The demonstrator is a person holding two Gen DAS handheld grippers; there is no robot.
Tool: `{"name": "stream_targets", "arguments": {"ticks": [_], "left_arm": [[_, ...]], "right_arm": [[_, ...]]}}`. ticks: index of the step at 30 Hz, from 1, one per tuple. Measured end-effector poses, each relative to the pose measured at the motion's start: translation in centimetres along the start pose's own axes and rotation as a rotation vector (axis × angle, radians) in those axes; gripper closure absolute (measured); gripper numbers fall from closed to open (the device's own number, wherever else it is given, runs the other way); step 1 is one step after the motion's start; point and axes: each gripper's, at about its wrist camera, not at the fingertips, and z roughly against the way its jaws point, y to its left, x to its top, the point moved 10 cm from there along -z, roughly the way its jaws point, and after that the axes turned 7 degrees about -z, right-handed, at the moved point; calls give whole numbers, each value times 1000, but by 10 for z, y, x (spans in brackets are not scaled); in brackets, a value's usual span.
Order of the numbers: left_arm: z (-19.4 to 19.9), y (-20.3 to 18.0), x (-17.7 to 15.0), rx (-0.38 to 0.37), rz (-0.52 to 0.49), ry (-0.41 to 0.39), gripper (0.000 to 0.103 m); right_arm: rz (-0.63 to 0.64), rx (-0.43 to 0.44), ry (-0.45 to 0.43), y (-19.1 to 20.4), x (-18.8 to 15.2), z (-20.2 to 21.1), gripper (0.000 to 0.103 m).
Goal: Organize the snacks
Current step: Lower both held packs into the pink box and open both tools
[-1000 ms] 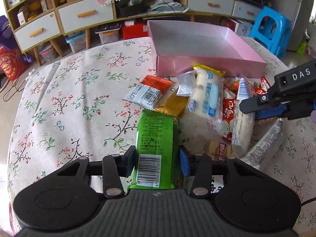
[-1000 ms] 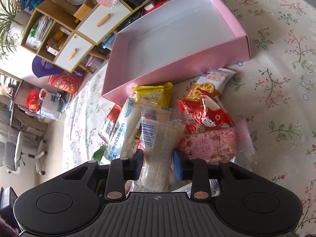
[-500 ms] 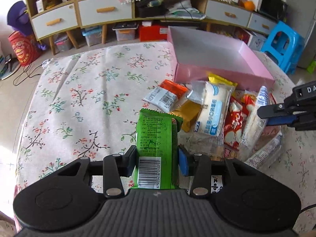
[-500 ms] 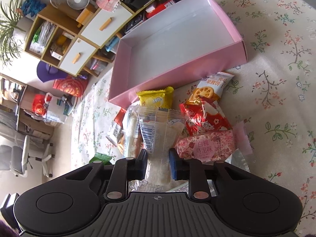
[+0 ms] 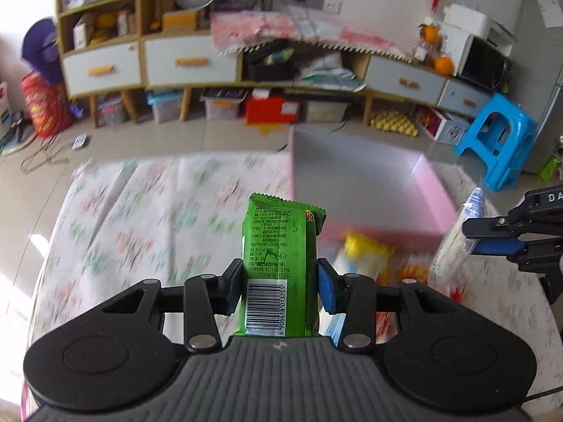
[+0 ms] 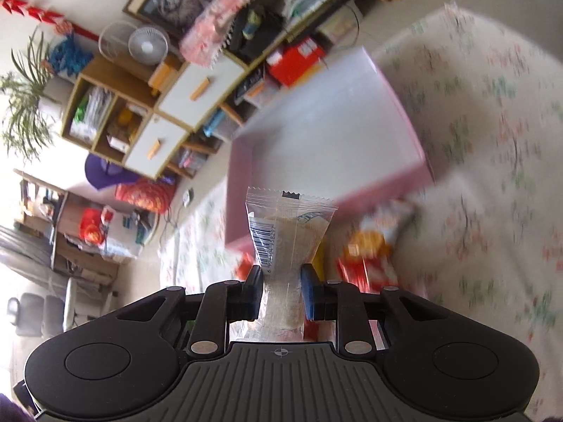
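Above the surface's middle, left tongs (image 5: 280,286) pinch a green packet (image 5: 278,267) and right tongs (image 6: 280,290) a clear-wrapped cake (image 6: 286,242); this looks like the carry step, and next both need releasing inside the pink box (image 5: 366,190).

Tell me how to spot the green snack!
Find the flowery tablecloth with the big pink box on it. In front of the box, the left gripper holds the green snack packet upright between its fingers. It's the only green one, with a barcode at the bottom; the right gripper's packet is clear.
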Motion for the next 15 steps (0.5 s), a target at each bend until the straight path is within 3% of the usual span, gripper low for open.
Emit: {"name": "stream_targets", "arguments": {"ticks": [5,15], "left_arm": [[-37,-20,39,-44,-17,-32,63],[-108,-56,68,-77,-106,-88,63]], "right_arm": [[-6,-16,-67,-3,41,-9,80],[35,-64,-154,-22,104,-32,80]]}}
